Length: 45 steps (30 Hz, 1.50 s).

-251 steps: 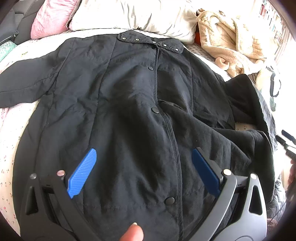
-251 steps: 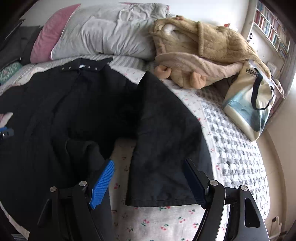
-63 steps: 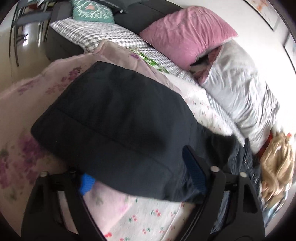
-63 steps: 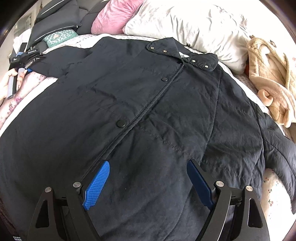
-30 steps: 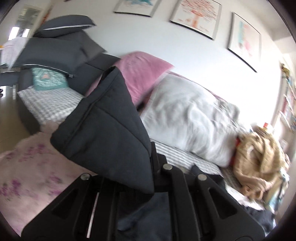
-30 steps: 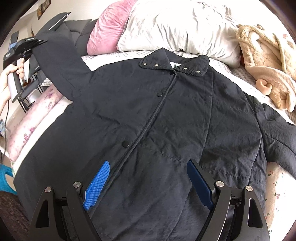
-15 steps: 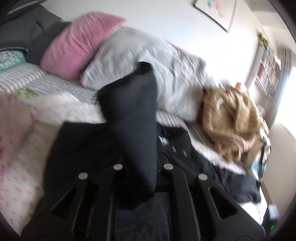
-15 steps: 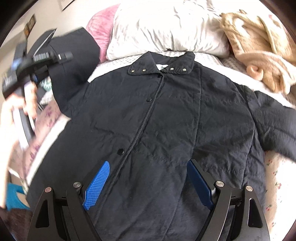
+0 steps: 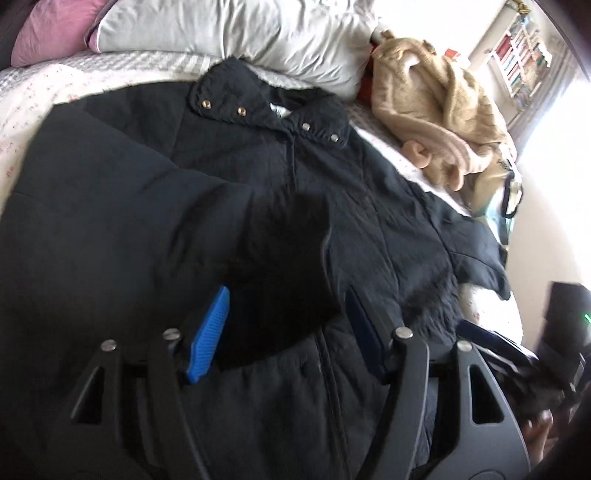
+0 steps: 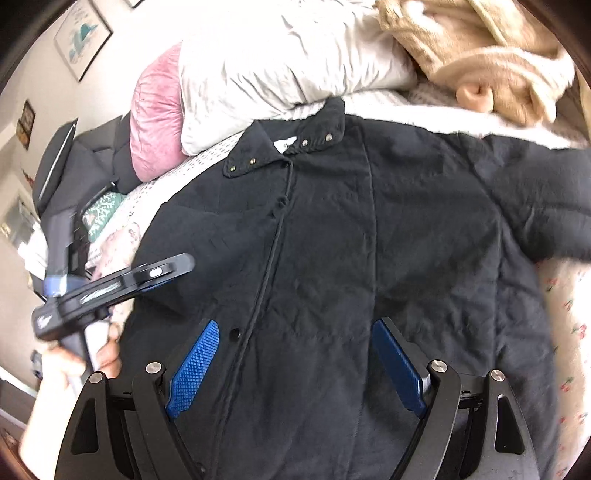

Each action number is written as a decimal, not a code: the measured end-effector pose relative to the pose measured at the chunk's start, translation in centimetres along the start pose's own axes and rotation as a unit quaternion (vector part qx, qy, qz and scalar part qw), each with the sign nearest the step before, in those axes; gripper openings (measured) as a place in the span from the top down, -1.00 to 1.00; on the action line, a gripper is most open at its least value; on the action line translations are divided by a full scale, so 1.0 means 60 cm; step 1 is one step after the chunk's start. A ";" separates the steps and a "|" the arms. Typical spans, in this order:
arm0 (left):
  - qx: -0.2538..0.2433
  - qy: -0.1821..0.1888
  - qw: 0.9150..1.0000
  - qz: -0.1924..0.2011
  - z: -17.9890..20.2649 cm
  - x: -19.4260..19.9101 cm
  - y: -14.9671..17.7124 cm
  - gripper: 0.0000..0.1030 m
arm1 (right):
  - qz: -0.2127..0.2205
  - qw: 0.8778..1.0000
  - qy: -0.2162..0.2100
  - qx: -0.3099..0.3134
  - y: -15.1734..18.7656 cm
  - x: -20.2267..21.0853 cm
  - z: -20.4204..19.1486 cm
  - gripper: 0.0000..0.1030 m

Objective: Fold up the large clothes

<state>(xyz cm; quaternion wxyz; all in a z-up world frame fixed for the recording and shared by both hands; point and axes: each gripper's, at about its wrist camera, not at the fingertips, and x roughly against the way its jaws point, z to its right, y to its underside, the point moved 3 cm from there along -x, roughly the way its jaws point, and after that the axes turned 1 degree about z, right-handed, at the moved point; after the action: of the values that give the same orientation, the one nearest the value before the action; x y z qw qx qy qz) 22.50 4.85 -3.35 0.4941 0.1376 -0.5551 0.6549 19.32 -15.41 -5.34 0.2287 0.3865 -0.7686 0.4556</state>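
The black coat (image 10: 369,258) lies flat on the bed (image 10: 565,314), collar toward the pillows (image 9: 229,33). The left tongs (image 9: 288,328) have just been opening, sleeve (image 9: 280,266) loose between them; the right tongs (image 10: 295,365) hover apart, empty.

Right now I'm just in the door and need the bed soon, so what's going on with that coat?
A person with a gripper in each hand is folding a black jacket spread on the bed. The left gripper has just been opening; the sleeve lies loose between its pads, folded across the front. The right gripper hovers open over the hem. The other sleeve is not yet folded.
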 end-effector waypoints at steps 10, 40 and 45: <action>0.073 -0.154 0.982 0.078 -0.180 0.085 0.000 -0.59 | -0.075 0.983 -0.124 -0.112 -0.016 -0.131 -0.017 -0.43; 0.166 -0.242 0.956 0.013 -0.242 0.046 0.036 -0.43 | 0.005 0.986 0.161 0.051 -0.064 -0.117 -0.013 -0.44; 0.153 -0.250 0.956 -0.005 -0.183 0.084 0.035 -0.70 | 0.056 0.983 0.172 -0.003 -0.066 0.033 0.071 -0.64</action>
<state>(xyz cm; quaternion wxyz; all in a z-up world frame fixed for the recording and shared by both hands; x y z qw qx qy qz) 22.49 17.02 -4.73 0.3158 0.3735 -0.5537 0.6739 21.30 -21.05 -3.92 0.3332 0.2576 -0.7396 0.5249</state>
